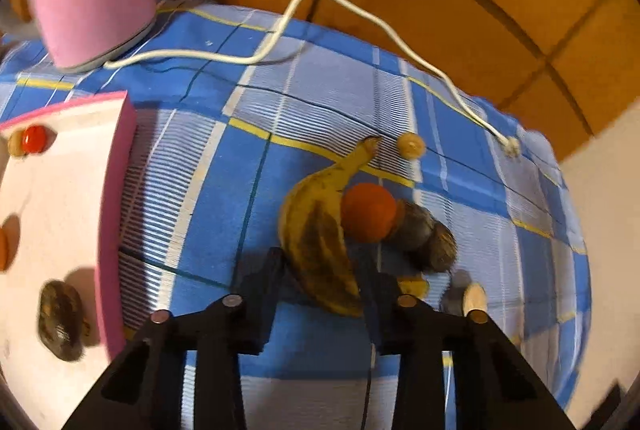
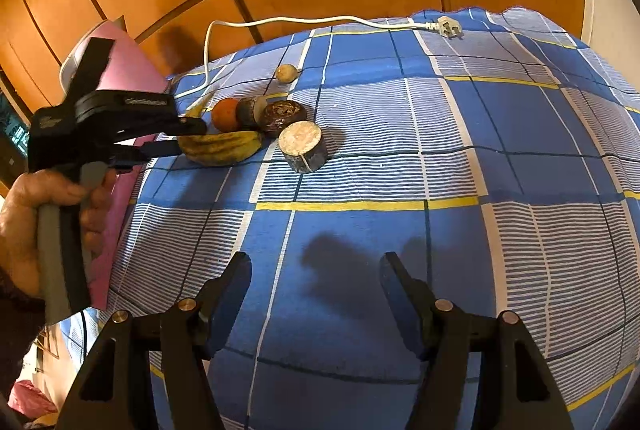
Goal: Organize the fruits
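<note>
A spotted yellow banana (image 1: 316,230) lies on the blue checked cloth, against an orange (image 1: 368,212) and a dark brown fruit (image 1: 430,244). My left gripper (image 1: 324,270) is shut on the banana's lower end, one finger on each side. In the right wrist view the same left gripper (image 2: 182,138) clasps the banana (image 2: 224,148) from the left, with a hand (image 2: 24,214) on its handle. The orange (image 2: 225,114) and the dark fruit (image 2: 282,116) sit just behind it. My right gripper (image 2: 316,282) hovers open over bare cloth, holding nothing.
A pink-edged white tray (image 1: 60,210) at the left holds a red fruit (image 1: 34,139) and a dark fruit (image 1: 60,322). A cut cylinder piece (image 2: 302,146) and a small tan fruit (image 2: 286,73) rest on the cloth. A white cable (image 1: 360,14) ends in a plug (image 2: 450,27).
</note>
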